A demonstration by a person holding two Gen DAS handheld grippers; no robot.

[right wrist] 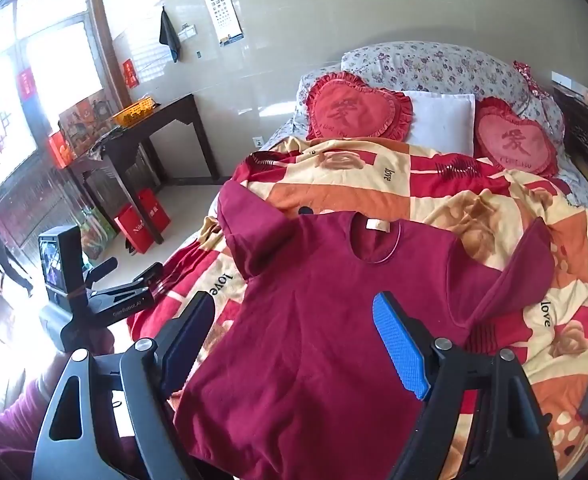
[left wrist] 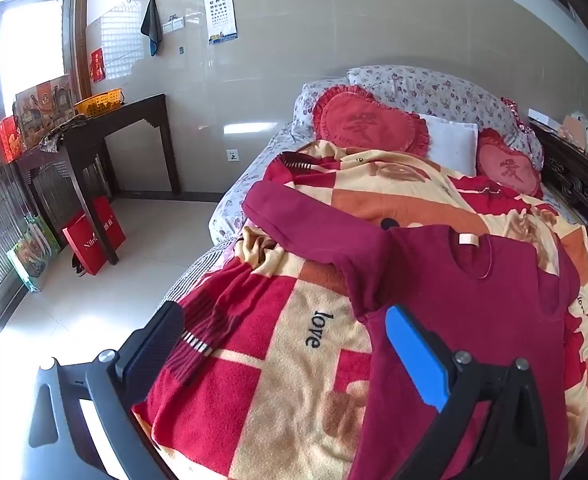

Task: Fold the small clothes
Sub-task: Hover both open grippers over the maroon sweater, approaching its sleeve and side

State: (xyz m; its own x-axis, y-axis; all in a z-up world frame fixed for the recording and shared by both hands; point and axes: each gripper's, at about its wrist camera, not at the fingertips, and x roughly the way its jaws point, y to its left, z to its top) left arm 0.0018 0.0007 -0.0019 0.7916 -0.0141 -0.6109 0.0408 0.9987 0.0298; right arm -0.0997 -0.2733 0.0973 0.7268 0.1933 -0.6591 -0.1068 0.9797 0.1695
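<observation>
A small maroon long-sleeved top lies spread flat on a red, orange and cream blanket, neck away from me, sleeves out to both sides. It also shows in the left wrist view. My right gripper is open and empty, held above the top's middle. My left gripper is open and empty, above the blanket just left of the top's left side. The left gripper also shows in the right wrist view, by the bed's left edge.
Two red heart cushions and a white pillow lie at the head of the bed. A dark wooden table with a yellow basket stands at the left wall, red bags under it. Tiled floor lies left of the bed.
</observation>
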